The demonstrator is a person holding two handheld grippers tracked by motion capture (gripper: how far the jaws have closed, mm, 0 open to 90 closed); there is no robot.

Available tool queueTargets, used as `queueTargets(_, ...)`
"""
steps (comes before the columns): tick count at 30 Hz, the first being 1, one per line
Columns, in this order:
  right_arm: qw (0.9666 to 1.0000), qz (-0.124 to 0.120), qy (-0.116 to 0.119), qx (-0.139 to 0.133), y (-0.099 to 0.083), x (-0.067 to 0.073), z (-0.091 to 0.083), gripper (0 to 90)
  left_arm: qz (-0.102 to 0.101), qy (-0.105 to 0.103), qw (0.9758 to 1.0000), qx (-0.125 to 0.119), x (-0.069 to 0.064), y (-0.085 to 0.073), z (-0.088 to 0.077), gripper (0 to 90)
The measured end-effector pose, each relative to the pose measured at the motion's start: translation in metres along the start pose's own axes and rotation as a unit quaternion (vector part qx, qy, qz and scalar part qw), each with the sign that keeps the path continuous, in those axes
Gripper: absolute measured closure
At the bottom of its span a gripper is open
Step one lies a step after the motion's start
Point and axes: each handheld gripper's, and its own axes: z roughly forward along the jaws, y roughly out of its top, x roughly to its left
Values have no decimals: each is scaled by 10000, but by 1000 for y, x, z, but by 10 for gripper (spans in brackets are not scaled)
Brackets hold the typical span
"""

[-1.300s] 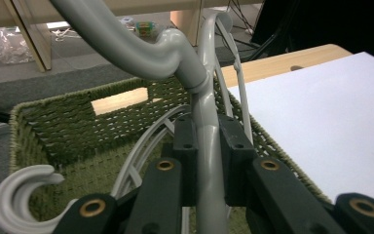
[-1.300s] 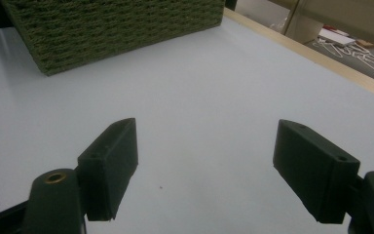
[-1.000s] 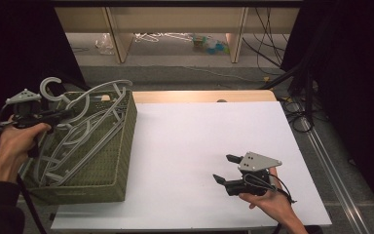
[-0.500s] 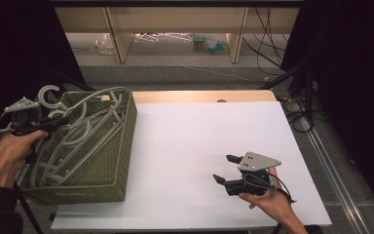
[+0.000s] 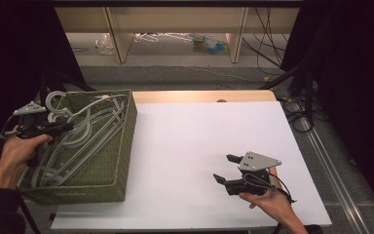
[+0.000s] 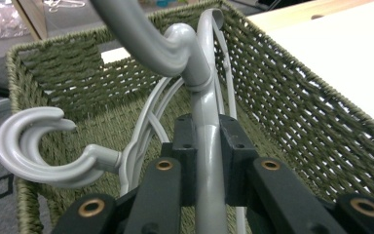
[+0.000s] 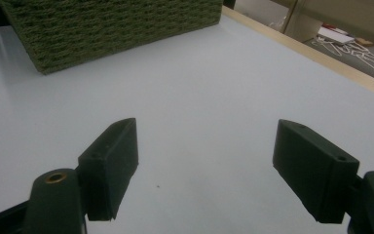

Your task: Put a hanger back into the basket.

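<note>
hangers [image 6: 209, 146]: we see plain grey
basket [image 5: 121, 146]: olive green, woven
desk [image 5: 199, 146]: white, tan edge
jaws: black

The held grey hanger [image 6: 208, 161] gets cut off by the top edge, and its lower part hides behind the left gripper [image 6: 207, 146] jaws.

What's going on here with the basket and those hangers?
A person works at a white table with a gripper in each hand. The left gripper is shut on the neck of a grey hanger, just below its hook, over a green woven basket holding more hangers. The right gripper rests open on the table with nothing between its jaws.
</note>
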Motion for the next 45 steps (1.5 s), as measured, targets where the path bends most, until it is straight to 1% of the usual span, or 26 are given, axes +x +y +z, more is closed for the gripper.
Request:
queueTargets(1,10000,6,-15,-4,0,0,0,257,20,-21,10000,35,0,-1,2,791)
queueTargets(2,10000,4,-11,-4,0,0,0,257,178,9,9996,202,1,0,2,790)
queueTargets(3,10000,4,-7,-2,0,0,0,257,59,9,9999,116,-1,-1,6,790)
queueTargets(4,10000,-1,5,15,0,0,0,257,23,1,9999,122,-2,-1,8,789)
queueTargets(5,10000,-1,5,15,0,0,0,257,54,10,9998,198,-2,-1,10,789)
queueTargets(8,10000,11,4,9,0,0,0,258,-73,-4,9996,282,-4,-3,16,787)
queueTargets(11,10000,1,-15,4,0,0,0,258,20,121,9988,484,-4,-7,21,788)
queueTargets(15,10000,5,-31,-47,0,0,1,258,-151,154,9981,575,-3,-16,28,786)
queueTargets(23,10000,-2,-11,-10,0,-1,0,258,-349,259,9975,551,2,-24,33,781)
queueTargets(24,10000,-5,-12,-12,0,-1,0,258,-142,301,9968,725,5,-24,31,780)
queueTargets(25,10000,15,2,-2,0,-1,0,258,-353,330,9974,534,3,-25,34,780)
queueTargets(26,10000,2,-4,-8,0,-1,0,258,-239,362,9969,660,6,-25,32,779)
queueTargets(28,10000,-2,-8,-9,0,-1,0,258,-416,415,9967,560,7,-28,35,778)
queueTargets(29,10000,-2,-8,-9,0,-1,0,258,-416,415,9967,560,7,-28,35,778)
queueTargets(30,10000,3,-4,-11,0,-1,0,258,-253,417,9962,728,10,-29,33,778)
queueTargets(31,10000,-4,-7,-10,0,-1,0,258,-489,479,9963,521,8,-30,36,777)
queueTargets(32,10000,8,-5,4,-1,-1,0,258,-419,511,9958,628,11,-31,35,773)
queueTargets(33,10000,8,-5,4,-1,-1,0,258,-419,511,9958,628,11,-31,35,757)
queueTargets(34,10000,13,-21,-39,-1,-1,1,258,-528,586,9951,594,13,-32,34,722)
queueTargets(36,10000,13,6,7,-1,-1,0,258,-596,666,9945,549,13,-32,33,668)
queueTargets(38,10000,13,-31,-58,-1,-1,1,258,-567,701,9945,527,13,-31,29,596)
queueTargets(39,10000,24,-55,-64,-1,-1,1,258,-620,786,9942,406,12,-31,27,596)
queueTargets(40,10000,46,-19,7,0,-2,0,257,-665,849,9941,66,7,-28,22,507)
queueTargets(41,10000,24,-33,-42,-1,-2,0,256,-722,774,9943,-85,4,-27,20,479)
queueTargets(44,10000,37,-35,-18,0,-2,0,256,-861,672,9936,-285,-1,-25,14,430)
queueTargets(45,10000,51,-29,-11,0,-2,0,254,-833,659,9938,-317,-3,-25,12,420)
